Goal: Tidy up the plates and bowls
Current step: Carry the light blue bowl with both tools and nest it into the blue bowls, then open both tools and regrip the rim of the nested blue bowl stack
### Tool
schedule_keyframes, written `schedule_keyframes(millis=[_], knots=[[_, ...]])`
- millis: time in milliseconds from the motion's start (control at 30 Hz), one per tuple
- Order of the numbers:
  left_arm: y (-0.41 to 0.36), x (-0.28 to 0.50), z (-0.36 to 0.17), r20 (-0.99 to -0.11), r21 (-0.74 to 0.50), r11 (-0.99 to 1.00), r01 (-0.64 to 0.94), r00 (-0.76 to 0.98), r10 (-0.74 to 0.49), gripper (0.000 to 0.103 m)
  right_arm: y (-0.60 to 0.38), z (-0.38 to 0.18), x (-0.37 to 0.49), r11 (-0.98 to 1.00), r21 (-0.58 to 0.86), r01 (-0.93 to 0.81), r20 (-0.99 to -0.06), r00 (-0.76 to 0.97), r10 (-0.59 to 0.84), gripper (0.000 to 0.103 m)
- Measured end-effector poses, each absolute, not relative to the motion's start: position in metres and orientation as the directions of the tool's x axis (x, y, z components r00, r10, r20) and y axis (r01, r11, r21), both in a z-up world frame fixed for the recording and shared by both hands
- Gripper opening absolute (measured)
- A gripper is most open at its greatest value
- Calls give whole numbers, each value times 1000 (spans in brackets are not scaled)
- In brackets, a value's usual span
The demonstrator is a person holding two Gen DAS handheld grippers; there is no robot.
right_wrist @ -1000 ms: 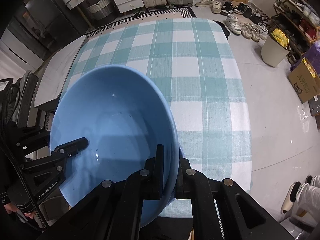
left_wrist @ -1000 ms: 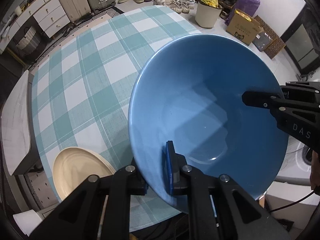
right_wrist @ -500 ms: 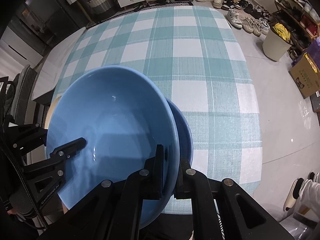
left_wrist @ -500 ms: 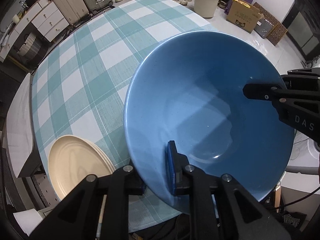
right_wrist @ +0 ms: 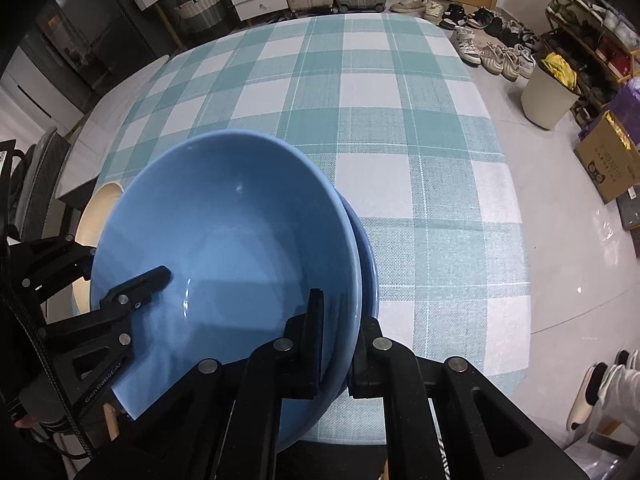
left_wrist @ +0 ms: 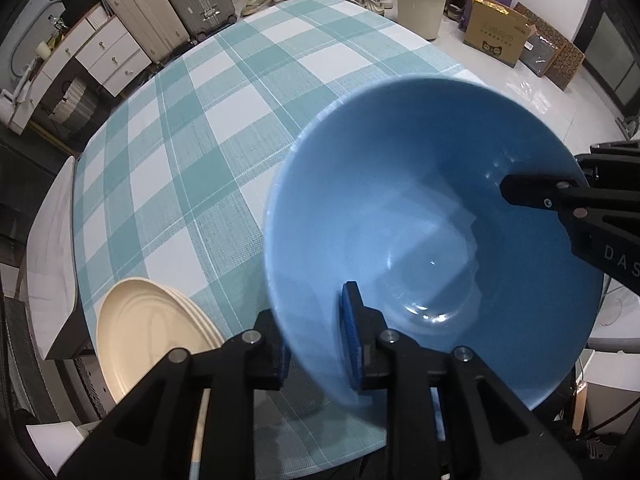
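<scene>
A large blue bowl [left_wrist: 432, 216] is held between both grippers above the near edge of the table. My left gripper [left_wrist: 316, 332] is shut on its left rim, and it shows from the other side in the right wrist view [right_wrist: 120, 280]. My right gripper [right_wrist: 340, 332] is shut on the right rim of the bowl [right_wrist: 232, 256]. A second blue bowl [right_wrist: 366, 264] sits just under it on the cloth, only its right edge showing. A stack of cream plates [left_wrist: 148, 340] lies at the table's near left corner.
The table carries a teal and white checked cloth [right_wrist: 360, 92]. A grey bench [left_wrist: 48, 240] runs along its left side. Suitcases, drawers, shoes, a bin [right_wrist: 548, 96] and a cardboard box [right_wrist: 612, 160] stand on the floor around.
The held bowl has come lower and nearer the table's front edge. The second blue bowl has appeared from under its right side, and the cream plates show more.
</scene>
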State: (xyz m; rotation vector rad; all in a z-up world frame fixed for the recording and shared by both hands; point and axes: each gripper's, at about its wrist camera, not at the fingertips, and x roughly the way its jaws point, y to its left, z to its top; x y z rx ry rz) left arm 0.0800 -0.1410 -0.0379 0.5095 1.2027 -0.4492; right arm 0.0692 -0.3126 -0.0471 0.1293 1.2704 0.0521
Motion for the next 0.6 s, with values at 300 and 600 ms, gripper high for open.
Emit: schedule_keyframes(millis=[300, 600], knots=[[-137, 82, -37, -943, 118, 819, 561, 322, -85, 25, -322, -47, 59, 980, 190, 56, -914, 375, 156, 12], [-124, 75, -20, -905, 83, 859, 506, 399, -147, 29, -326, -33, 46, 981, 184, 63, -870, 474, 133, 15]])
